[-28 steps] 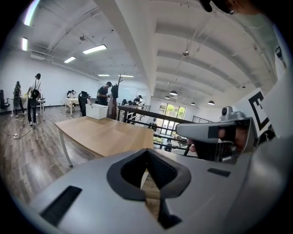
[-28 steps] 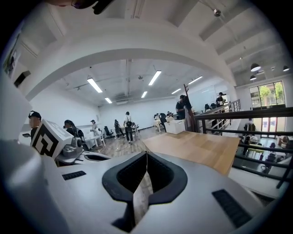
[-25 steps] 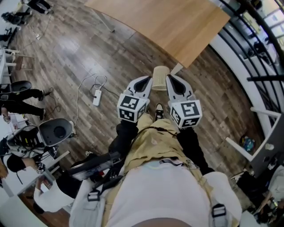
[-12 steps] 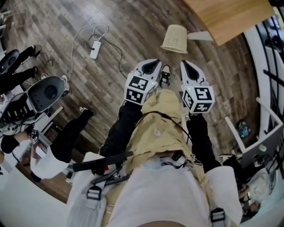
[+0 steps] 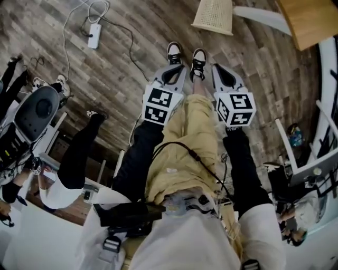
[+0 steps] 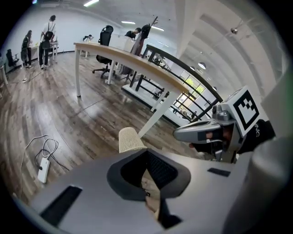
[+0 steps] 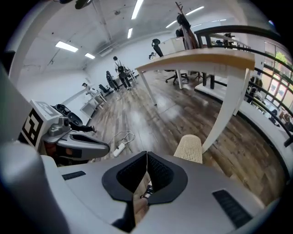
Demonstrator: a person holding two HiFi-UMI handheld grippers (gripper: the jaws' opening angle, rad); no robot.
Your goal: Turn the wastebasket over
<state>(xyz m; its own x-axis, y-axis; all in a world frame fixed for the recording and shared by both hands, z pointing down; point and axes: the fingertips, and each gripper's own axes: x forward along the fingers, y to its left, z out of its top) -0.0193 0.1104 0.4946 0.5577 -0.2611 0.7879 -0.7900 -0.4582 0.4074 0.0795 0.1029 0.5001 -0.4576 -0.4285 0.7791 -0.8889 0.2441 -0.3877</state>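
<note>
We're basically at square one with this. The wastebasket (image 5: 214, 15) sits on the wood floor (image 5: 132, 63) a little ahead of our shoes (image 5: 174, 52), just beside the white desk leg (image 5: 261, 17) and near the corner of the desk (image 5: 311, 21). In both gripper views the narrow, closed-looking end seems to be on top and the wide end down on the floor. We read that as standing mouth-down, though the weave makes it hard to swear by. Nothing is touching it.

The left gripper (image 5: 173, 70) and the right gripper (image 5: 221, 69) hang side by side in front of our legs. They point down and forward toward the basket but are well short of it. Both tongs are closed, pads together at the tips, with nothing clamped. We only see floor and trouser through the gap behind the tips.

So what's done? Nothing, as far as flipping goes. What's left, by our guess, is to get closer, open at least one set of jaws, grab the rim or wall, tip it over and set it down the other way up. It looks light and woven, so it'll probably skid if we only nudge it. The power strip (image 5: 94, 29) and its cable lie well off to the left, out of the way.
</note>
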